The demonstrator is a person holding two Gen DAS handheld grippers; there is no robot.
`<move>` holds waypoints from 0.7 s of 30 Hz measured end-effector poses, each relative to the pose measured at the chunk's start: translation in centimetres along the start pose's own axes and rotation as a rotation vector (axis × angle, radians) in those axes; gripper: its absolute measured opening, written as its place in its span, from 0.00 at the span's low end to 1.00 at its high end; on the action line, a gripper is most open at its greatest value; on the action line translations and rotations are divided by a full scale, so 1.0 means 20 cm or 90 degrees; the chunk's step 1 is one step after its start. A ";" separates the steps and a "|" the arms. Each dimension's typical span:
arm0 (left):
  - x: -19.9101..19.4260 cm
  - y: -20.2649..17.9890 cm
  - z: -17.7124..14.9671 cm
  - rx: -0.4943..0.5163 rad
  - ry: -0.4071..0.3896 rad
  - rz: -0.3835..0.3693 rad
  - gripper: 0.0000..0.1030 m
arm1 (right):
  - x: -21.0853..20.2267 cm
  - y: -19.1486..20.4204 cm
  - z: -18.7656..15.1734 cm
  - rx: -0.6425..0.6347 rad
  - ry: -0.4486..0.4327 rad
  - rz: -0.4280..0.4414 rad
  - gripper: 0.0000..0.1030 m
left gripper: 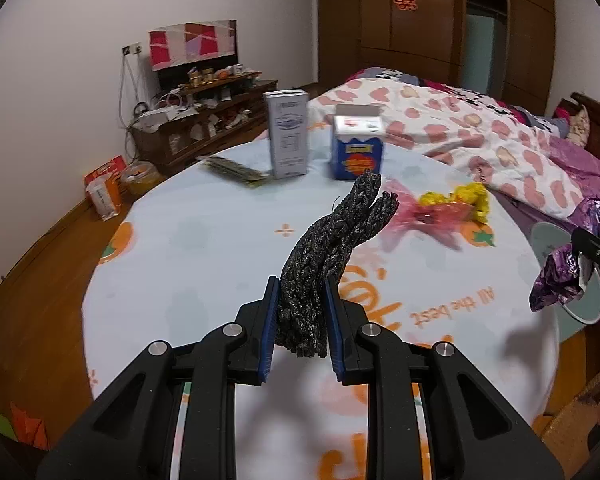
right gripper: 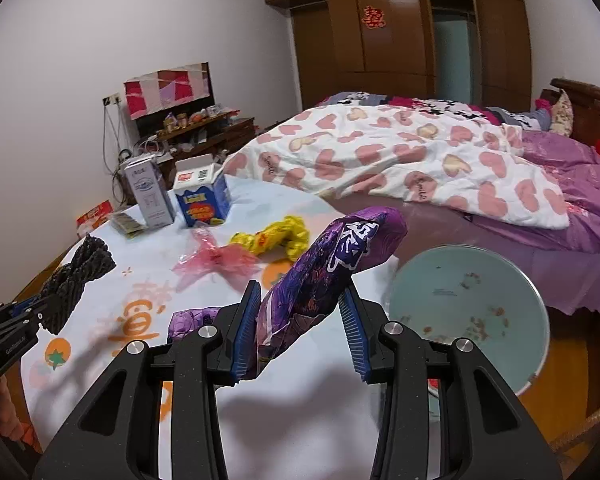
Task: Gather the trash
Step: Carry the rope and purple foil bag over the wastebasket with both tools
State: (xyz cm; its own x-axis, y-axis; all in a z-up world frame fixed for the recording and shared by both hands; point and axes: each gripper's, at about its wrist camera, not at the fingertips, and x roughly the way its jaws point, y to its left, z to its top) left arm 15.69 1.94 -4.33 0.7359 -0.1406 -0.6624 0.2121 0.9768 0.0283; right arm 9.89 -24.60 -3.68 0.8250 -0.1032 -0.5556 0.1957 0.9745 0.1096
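Note:
My left gripper [left gripper: 301, 304] is shut on a black speckled foam net [left gripper: 332, 248], which sticks up above the round table [left gripper: 188, 248]. In the right wrist view that net [right gripper: 76, 276] and the left gripper [right gripper: 28, 312] show at the far left. My right gripper [right gripper: 300, 320] is shut on a crumpled purple snack bag [right gripper: 332, 260], held over the table's right side; the same bag [left gripper: 560, 276] appears at the right edge of the left wrist view. On the table lie a pink plastic wrapper [right gripper: 216, 260], a yellow wrapper [right gripper: 276, 236], a blue carton [right gripper: 202, 196] and a grey carton [right gripper: 148, 196].
A pale blue bin [right gripper: 460, 312] with crumbs inside stands beside the table at the right. A flat green packet [right gripper: 128, 224] lies near the cartons. A bed with a heart-print quilt [right gripper: 380, 152] is behind. A cluttered wooden shelf [left gripper: 204, 120] stands at the wall.

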 end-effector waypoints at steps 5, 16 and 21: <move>-0.01 -0.10 0.02 0.020 -0.005 -0.014 0.22 | -0.04 -0.09 -0.01 0.015 -0.008 -0.016 0.39; -0.01 -0.32 0.04 0.064 -0.006 -0.049 0.22 | -0.08 -0.28 -0.04 0.046 -0.012 -0.049 0.39; 0.00 -0.41 0.05 0.078 -0.003 -0.067 0.22 | -0.11 -0.36 -0.06 0.059 -0.013 -0.067 0.39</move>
State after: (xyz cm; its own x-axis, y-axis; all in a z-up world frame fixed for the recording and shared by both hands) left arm 14.58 -6.24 -3.74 0.7082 -0.2425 -0.6630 0.3654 0.9295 0.0503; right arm 6.02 -31.22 -4.28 0.8075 -0.2092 -0.5515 0.3297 0.9354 0.1279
